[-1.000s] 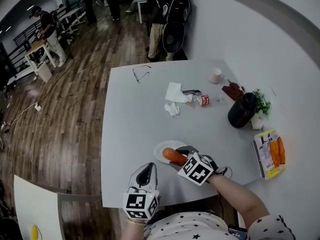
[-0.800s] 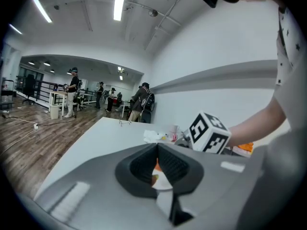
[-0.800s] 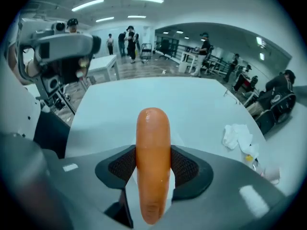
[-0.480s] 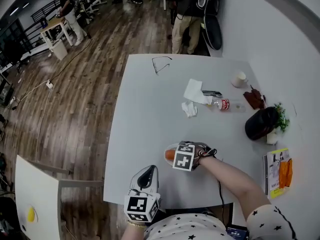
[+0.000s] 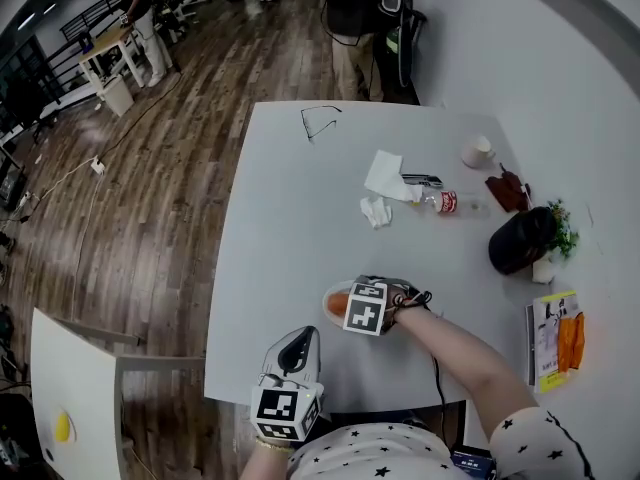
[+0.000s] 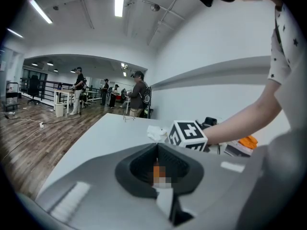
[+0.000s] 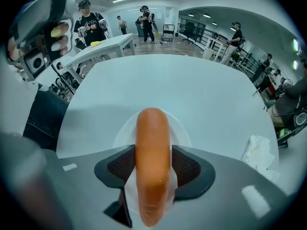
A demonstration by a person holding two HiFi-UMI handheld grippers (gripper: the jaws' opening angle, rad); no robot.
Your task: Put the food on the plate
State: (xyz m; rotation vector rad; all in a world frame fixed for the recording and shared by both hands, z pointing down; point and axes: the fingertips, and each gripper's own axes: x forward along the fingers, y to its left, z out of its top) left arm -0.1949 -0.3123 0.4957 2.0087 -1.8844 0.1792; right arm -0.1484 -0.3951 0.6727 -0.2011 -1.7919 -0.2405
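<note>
R tool [image 7: 153,169] has the orange sausage [image 7: 152,133] btwn its pads, jaws opening w/ the pads touching its sides; the sausage runs lengthwise along the tool, far end over the white plate [image 7: 123,128], which sits near the front edge of the white worktop [image 5: 300,218]. L tool [image 6: 157,163] is closed w/ nothing in it, held at the worktop's near edge, apart from the plate; crumpled tissue [image 5: 376,211], small bottle [image 5: 447,204] & glasses [image 5: 320,123] lie farther back.
</note>
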